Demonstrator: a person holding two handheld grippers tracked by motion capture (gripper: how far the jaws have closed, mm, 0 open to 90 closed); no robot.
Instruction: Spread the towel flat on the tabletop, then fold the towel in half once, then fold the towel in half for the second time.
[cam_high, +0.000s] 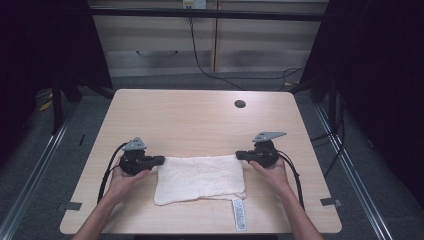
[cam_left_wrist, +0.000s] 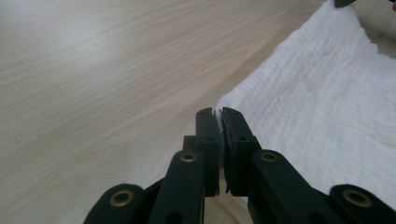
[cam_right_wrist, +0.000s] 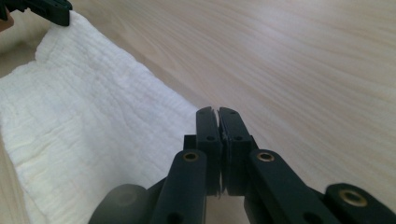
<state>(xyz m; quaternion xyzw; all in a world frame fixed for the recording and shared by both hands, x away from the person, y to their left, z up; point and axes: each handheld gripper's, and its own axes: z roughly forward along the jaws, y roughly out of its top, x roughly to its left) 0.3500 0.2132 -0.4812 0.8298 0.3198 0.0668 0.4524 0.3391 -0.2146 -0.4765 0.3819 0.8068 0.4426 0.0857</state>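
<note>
The table (cam_high: 200, 120) carries a white cloth (cam_high: 200, 179) lying flat near its front edge, a label (cam_high: 240, 214) trailing from the cloth toward that edge. The left gripper (cam_high: 159, 160) pinches the cloth's far left corner, the right gripper (cam_high: 239, 155) its far right corner, both held level and pointing inward.

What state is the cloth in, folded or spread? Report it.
Spread flat: the white cloth lies open on the table, far corners pinched by left gripper and right gripper.
</note>
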